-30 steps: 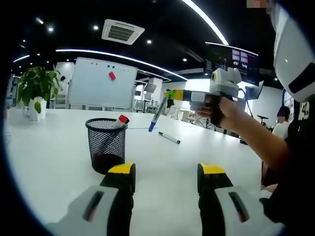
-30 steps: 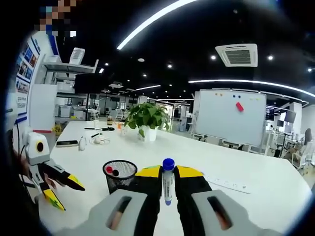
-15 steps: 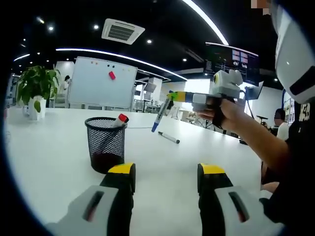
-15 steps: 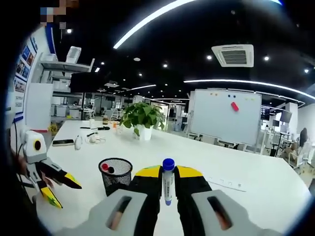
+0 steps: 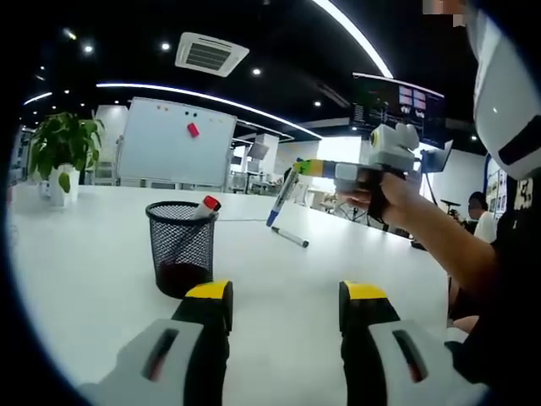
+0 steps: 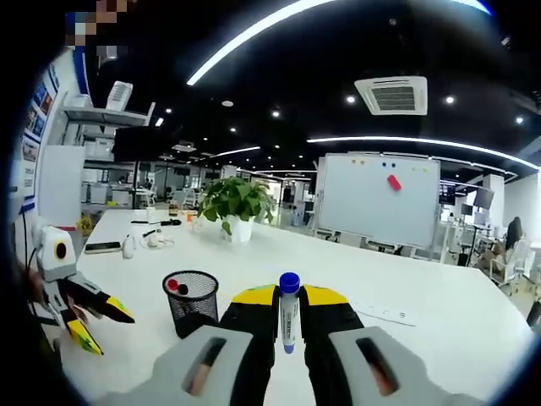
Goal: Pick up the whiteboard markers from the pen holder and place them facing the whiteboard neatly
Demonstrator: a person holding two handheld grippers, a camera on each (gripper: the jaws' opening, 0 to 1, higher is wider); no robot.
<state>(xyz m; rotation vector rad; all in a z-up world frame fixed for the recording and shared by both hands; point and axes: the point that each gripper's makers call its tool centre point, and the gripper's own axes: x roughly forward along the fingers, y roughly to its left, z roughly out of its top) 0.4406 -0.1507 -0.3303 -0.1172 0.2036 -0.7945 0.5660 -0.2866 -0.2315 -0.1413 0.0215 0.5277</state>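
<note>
Over the white office table (image 5: 101,254), the right gripper (image 6: 289,309), clamping a blue-capped marker (image 6: 288,311), has carried it beyond the black mesh pen holder (image 5: 181,247) toward the whiteboard (image 6: 374,200), while the left gripper (image 5: 285,304) waits wide open.

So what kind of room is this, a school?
More likely a big open office: a long white table, a whiteboard on a stand, more desks behind, plus a potted plant.

Marker (image 5: 205,205) in holder (image 5: 181,247); whiteboard (image 5: 174,143) behind

black mesh pen holder (image 5: 182,245); blue-capped marker (image 6: 289,311)
</note>
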